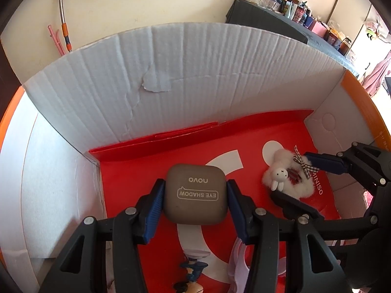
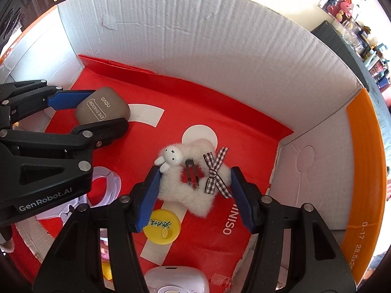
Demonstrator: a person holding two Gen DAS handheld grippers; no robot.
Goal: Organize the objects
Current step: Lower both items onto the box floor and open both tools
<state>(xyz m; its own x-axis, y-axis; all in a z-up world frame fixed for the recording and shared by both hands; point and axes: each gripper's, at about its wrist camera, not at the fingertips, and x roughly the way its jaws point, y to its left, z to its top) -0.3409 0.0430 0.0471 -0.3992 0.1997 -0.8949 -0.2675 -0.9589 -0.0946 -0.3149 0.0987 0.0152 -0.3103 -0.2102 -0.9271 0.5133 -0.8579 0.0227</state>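
Both grippers hold items inside the cardboard box [image 1: 97, 92].

Left wrist view: your left gripper [image 1: 194, 201] has its fingers clamped on the eye shadow case [image 1: 194, 196], over the red bag [image 1: 136, 171] lining the box; set it down flat. Right wrist view: your right gripper [image 2: 194, 188] fingers squeeze the fluffy hair clip [image 2: 193, 183]; lift gently, minding the yellow cap [image 2: 161, 226] just beneath.
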